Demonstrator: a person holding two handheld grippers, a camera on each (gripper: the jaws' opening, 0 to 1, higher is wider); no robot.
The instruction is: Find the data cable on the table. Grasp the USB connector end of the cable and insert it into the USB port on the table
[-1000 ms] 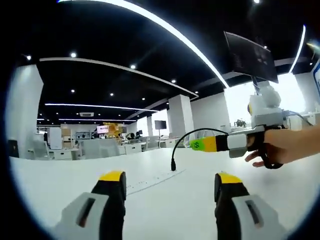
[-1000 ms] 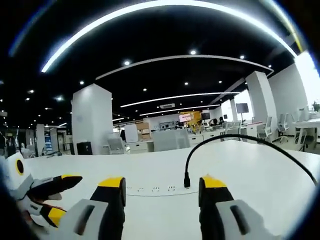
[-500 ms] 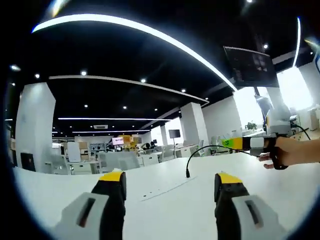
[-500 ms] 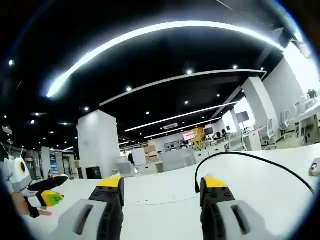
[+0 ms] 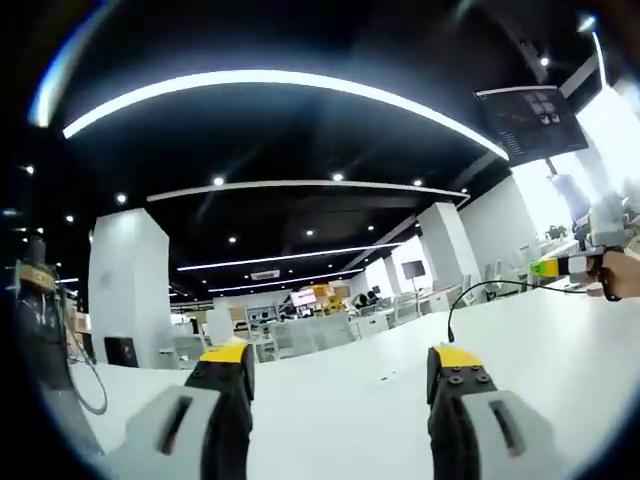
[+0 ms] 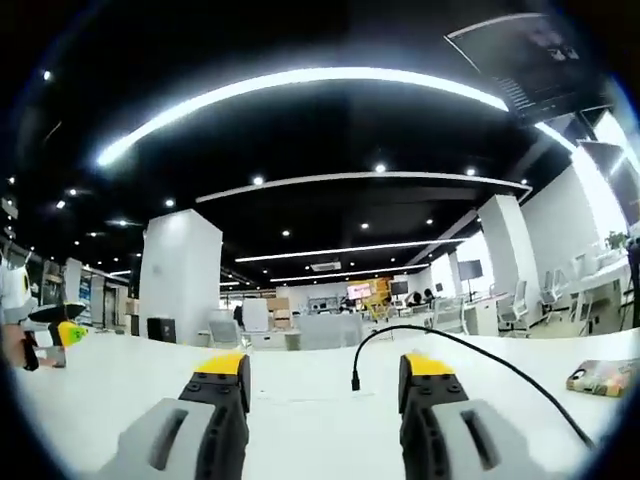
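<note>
Backed my 2 grippers off the cable [image 6: 357, 360], which stands plug-down on the table [image 6: 310, 425] and looks seated to me, so left gripper [image 5: 340, 356] and right gripper [image 6: 322, 362] are wide open, empty, probably done.

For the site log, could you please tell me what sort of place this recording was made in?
Most likely a large open-plan office or lab hall: distant rows of desks, a broad white pillar, long ceiling light strips and a hanging monitor.
</note>
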